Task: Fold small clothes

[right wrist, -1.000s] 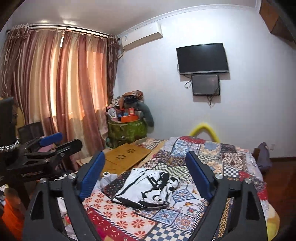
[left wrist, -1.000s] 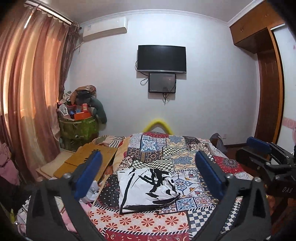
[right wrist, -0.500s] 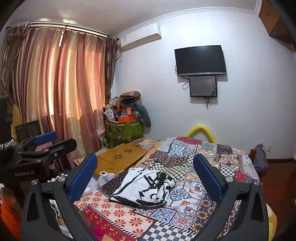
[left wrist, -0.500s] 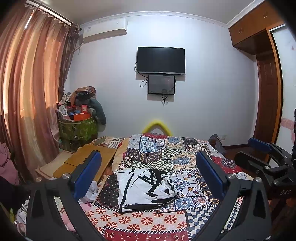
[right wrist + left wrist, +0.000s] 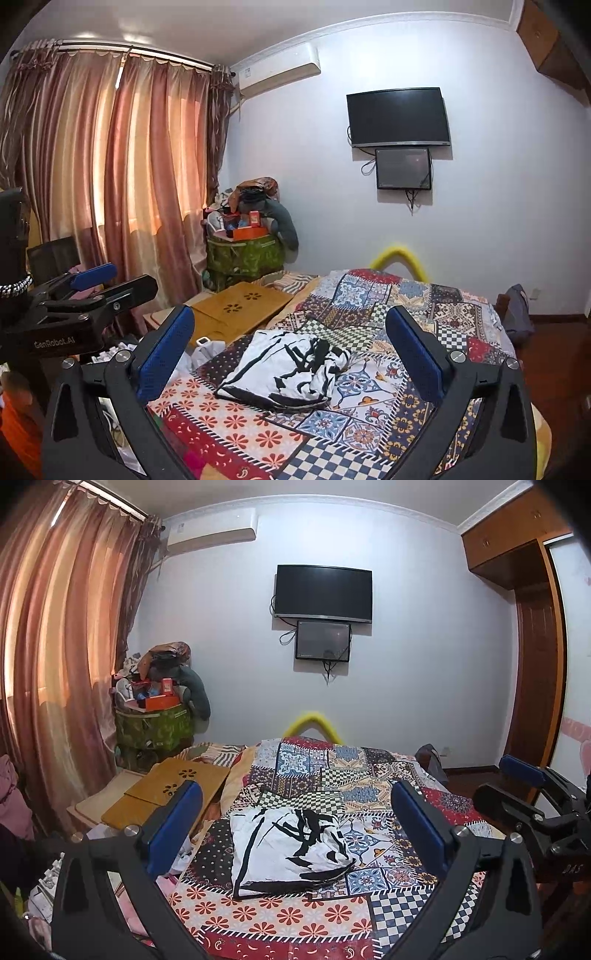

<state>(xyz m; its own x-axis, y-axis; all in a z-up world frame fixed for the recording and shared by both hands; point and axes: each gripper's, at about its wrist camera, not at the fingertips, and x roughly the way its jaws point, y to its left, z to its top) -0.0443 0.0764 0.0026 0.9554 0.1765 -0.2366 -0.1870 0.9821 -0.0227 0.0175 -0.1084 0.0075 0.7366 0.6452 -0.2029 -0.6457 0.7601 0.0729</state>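
Observation:
A white garment with black markings [image 5: 288, 849] lies crumpled on the patchwork bed cover [image 5: 332, 779]; it also shows in the right wrist view [image 5: 288, 373]. My left gripper [image 5: 295, 823] is open and empty, held above the bed's near end, with the garment seen between its fingers. My right gripper [image 5: 290, 347] is open and empty too, held back from the garment. The right gripper shows at the right edge of the left wrist view [image 5: 532, 794], and the left gripper at the left edge of the right wrist view [image 5: 99, 284].
A wooden lap table [image 5: 166, 794] lies left of the bed. A green bag piled with things [image 5: 155, 720] stands in the corner by the curtains [image 5: 55, 664]. A TV [image 5: 323, 592] hangs on the far wall. A wardrobe [image 5: 532, 664] stands at right.
Both grippers have drifted slightly; the right gripper's fingers have spread wider apart. The garment has not moved.

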